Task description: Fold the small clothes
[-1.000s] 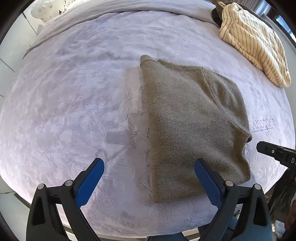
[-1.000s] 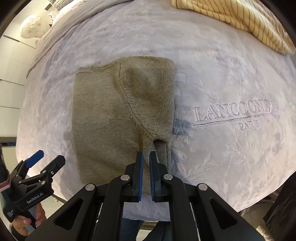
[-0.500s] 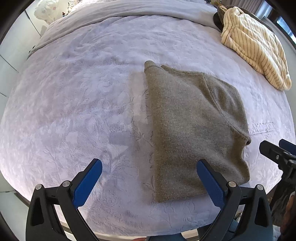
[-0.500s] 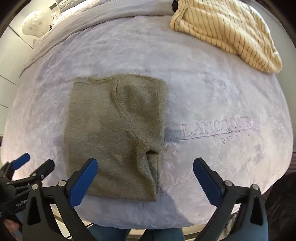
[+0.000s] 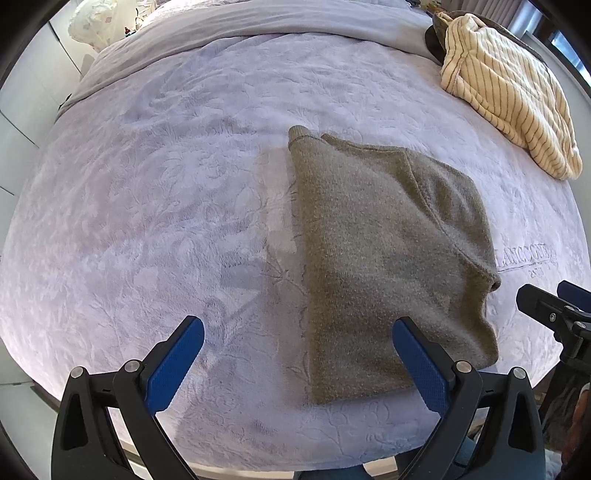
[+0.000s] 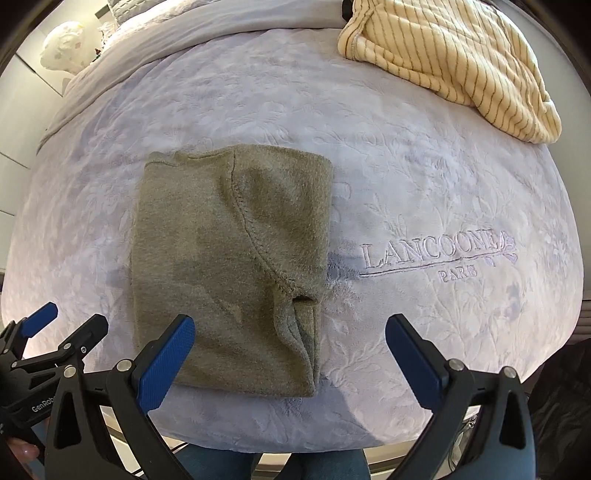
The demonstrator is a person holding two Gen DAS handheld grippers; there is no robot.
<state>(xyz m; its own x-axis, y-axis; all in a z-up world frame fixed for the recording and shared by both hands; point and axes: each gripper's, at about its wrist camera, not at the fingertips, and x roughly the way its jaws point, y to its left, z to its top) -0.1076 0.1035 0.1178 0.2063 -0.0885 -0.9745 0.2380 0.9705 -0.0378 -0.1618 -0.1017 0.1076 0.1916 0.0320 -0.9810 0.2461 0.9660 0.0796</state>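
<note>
An olive-green knit garment [image 5: 384, 251] lies folded into a rectangle on the lavender blanket [image 5: 147, 206]; it also shows in the right wrist view [image 6: 229, 258]. My left gripper [image 5: 299, 360] is open and empty, held above the garment's near left edge. My right gripper [image 6: 290, 360] is open and empty, held above the garment's near right corner. The right gripper shows at the right edge of the left wrist view [image 5: 554, 314], and the left gripper at the lower left of the right wrist view [image 6: 55, 339].
A cream striped garment [image 5: 509, 92] lies crumpled at the far right of the bed [image 6: 450, 62]. Embroidered lettering [image 6: 436, 254] marks the blanket right of the folded garment. A grey sheet [image 5: 258, 26] and a pillow [image 5: 96, 22] lie at the far end. The bed's near edge is just below the grippers.
My right gripper opened, let go of the garment's near edge and drew back. My left gripper drew back slightly. The garment stays folded and flat.
</note>
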